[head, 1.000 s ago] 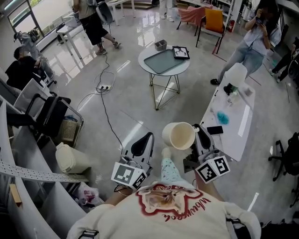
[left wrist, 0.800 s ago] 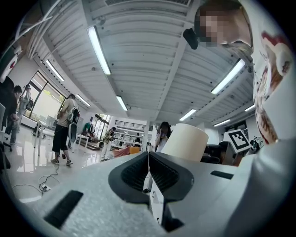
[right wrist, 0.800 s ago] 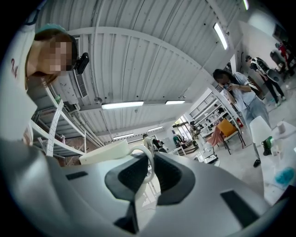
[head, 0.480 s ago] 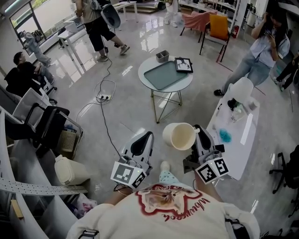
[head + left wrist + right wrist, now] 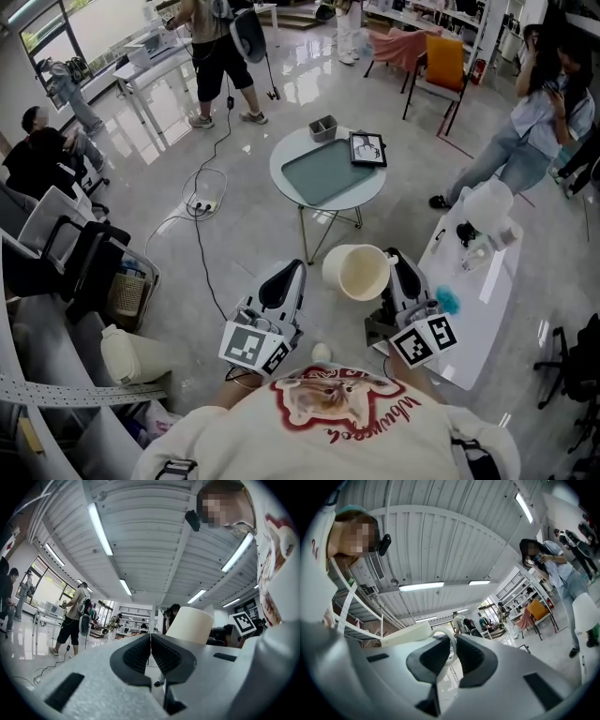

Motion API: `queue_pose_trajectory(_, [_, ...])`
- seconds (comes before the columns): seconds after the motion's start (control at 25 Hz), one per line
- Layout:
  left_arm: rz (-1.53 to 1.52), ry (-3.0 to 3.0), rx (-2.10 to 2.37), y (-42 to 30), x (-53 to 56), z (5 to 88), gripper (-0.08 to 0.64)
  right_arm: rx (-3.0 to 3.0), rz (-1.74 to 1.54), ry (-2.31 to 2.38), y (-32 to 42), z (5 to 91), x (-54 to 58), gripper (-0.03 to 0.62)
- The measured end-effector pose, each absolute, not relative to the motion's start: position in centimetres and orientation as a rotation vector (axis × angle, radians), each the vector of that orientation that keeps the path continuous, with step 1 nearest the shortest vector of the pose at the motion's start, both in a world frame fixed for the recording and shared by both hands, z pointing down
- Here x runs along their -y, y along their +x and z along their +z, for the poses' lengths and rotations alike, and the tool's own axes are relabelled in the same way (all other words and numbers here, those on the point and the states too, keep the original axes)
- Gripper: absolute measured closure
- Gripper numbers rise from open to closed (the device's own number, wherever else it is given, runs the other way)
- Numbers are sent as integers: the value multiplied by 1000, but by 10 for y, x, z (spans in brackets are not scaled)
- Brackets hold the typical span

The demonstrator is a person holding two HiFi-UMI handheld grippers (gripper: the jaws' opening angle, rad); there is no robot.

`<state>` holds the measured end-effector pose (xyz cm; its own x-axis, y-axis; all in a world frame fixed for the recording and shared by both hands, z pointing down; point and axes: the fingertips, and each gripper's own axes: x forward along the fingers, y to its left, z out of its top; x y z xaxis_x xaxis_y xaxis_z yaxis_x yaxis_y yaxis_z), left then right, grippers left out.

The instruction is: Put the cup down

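I stand on a glossy grey floor (image 5: 267, 220) in a busy room, looking steeply down past my chest. To my right runs a long white table (image 5: 483, 291) with a few small items on it. Ahead of me, well apart from my tools, is a round white table (image 5: 286, 155) on thin metal legs. It carries a grey-green tray (image 5: 323, 171), a framed picture (image 5: 367, 148) and a small grey box (image 5: 323, 127). The cup (image 5: 357, 272), cream-white, is in the air above the floor, tipped so that its open mouth faces up toward me. It sits between my two tools, close against the right one. My right gripper (image 5: 396, 272) has its jaws clamped on a curved white loop of the cup, which looks like the handle. In the right gripper view the cup's body (image 5: 405, 633) juts out to the left of the dark pads (image 5: 436, 656). My left gripper (image 5: 291, 277) is just beside the cup without touching it, its jaws pressed together with nothing between them.
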<state>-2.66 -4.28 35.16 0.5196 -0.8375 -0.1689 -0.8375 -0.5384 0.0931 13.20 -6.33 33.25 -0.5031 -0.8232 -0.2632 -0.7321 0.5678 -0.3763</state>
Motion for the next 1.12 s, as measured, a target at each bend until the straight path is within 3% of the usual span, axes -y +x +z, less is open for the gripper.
queue_pose_trajectory(1.12, [317, -2749, -1517, -32, 189, 358, 543, -2414, -364, -1236, 120, 348, 210, 541])
